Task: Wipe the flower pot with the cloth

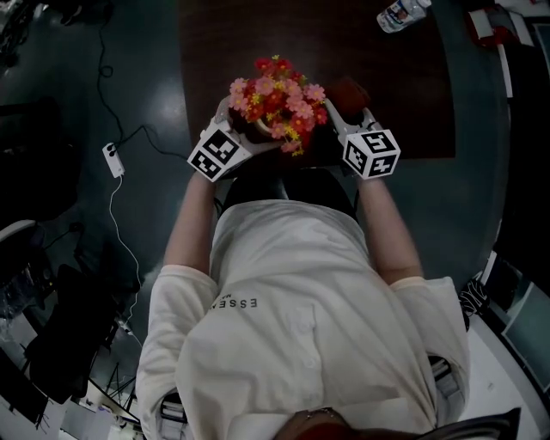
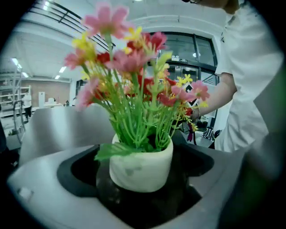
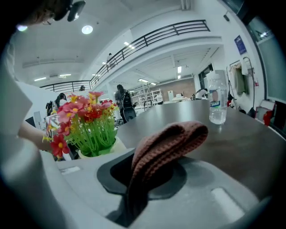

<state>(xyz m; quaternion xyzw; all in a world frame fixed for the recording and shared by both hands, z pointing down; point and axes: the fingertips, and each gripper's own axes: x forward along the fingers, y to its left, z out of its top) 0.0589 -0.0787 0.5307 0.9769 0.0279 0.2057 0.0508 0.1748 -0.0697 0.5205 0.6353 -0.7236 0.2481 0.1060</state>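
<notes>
Brown cloth [image 3: 167, 145] is pinched in the fingers of the right gripper [image 3: 147, 179], the flower pot [image 2: 140, 167] in those of the left gripper [image 2: 143, 192]; flat, firm strokes around the pot's wall are advised.

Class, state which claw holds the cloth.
The right claw: a brown knitted cloth sits pinched in it, whereas the left claw grips the white flower pot.

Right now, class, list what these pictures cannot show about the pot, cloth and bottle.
Flower pot: head view, hidden under its flowers; left gripper view, base lost in shadow.
Cloth: right gripper view, lower end sinks into shadow.
Bottle: head view, cut by top edge; label print too small.
</notes>
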